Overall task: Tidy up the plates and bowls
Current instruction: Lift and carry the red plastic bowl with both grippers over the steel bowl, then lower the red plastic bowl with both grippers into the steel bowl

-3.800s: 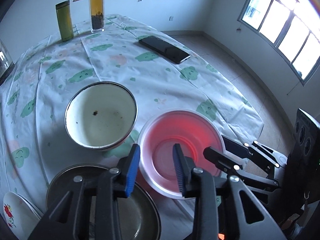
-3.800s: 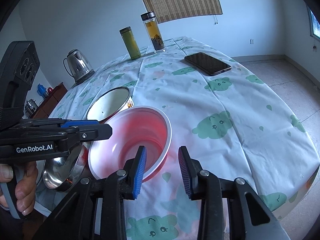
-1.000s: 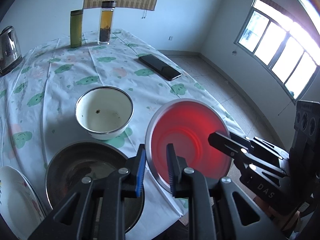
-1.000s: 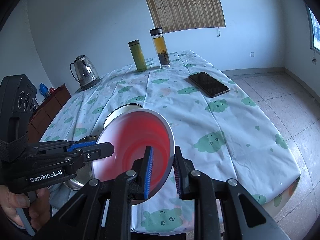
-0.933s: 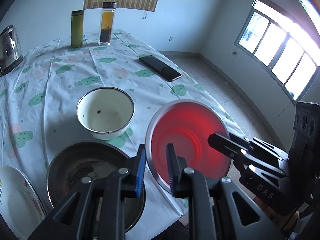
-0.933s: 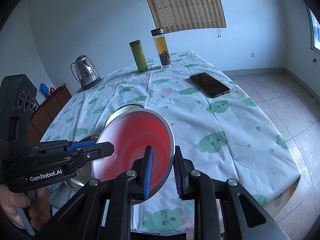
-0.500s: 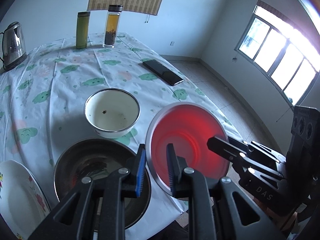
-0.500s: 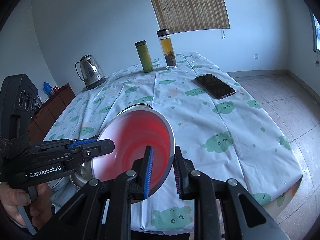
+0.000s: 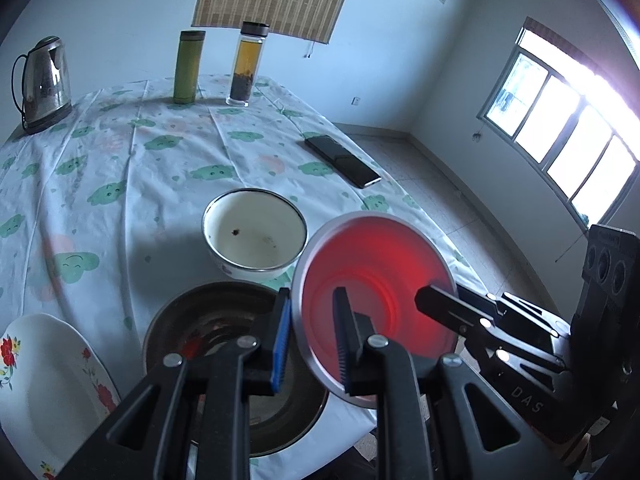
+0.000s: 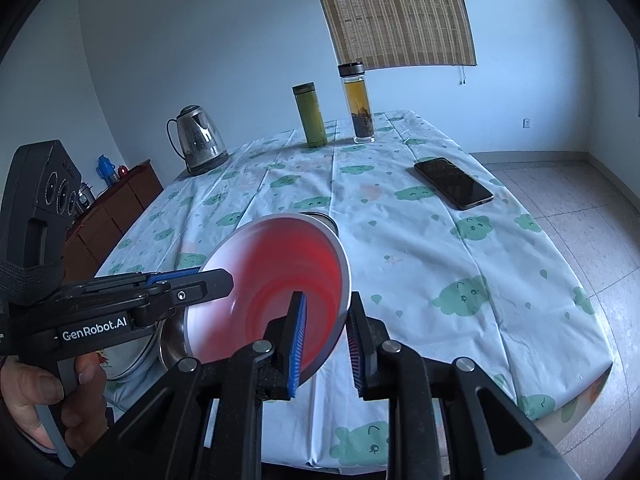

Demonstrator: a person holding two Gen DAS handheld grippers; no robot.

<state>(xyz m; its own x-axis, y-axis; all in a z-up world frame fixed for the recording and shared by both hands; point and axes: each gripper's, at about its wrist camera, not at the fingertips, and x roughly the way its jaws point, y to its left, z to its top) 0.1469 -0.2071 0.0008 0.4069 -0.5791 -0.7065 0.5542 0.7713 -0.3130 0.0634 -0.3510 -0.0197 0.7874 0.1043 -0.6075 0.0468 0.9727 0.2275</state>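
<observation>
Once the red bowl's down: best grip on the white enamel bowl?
Take the white bowl by its thin rim, one pad inside and one outside, coming from above on the near side. It stands upright with its mouth open, and the steel bowl sits close in front, so a low approach is likely blocked.

Left gripper [image 9: 310, 338]: jaws clamped on the near-left rim of the red bowl [image 9: 376, 280], which is tilted and held clear of the tablecloth [image 9: 120, 152]. Right gripper [image 9: 434, 300]: gripping the bowl's right rim. Metal bowl [image 9: 224, 320]: directly beneath the left finger. White enamel bowl [image 9: 256, 236]: just ahead, slightly left. Floral plate [image 9: 44, 376]: far left, at the table edge. Phone [image 9: 342, 160]: ahead and right. Kettle [image 9: 42, 80], green flask [image 9: 188, 66], glass tea bottle [image 9: 248, 66]: far end.
</observation>
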